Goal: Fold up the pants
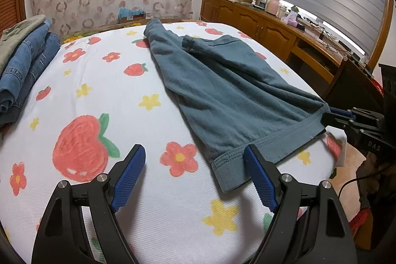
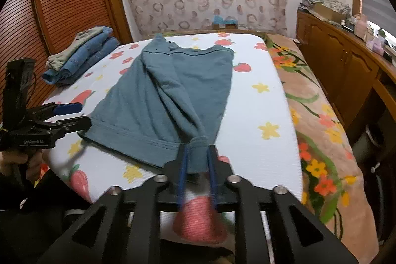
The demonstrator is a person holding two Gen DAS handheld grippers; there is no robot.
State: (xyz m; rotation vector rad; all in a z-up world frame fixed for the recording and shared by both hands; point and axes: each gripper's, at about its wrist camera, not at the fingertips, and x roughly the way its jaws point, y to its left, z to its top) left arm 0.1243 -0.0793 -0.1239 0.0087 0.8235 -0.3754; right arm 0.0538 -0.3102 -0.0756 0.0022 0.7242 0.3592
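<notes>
Teal-grey pants lie spread on the white fruit-and-flower sheet, their hem band toward me. My left gripper is open wide just above the sheet; the hem's near corner lies between its jaws, against the right pad. In the right wrist view the pants run away from me, with a ridge of cloth leading to a bunched cuff. That cuff sits between the narrowly parted jaws of my right gripper, and the pads do not seem to press it. The left gripper shows at the hem's other corner.
A stack of folded jeans sits at the sheet's far left. A floral blanket covers the bed to the right of the sheet. Wooden cabinets with clutter on top line the right wall. A hand holds the left gripper's handle.
</notes>
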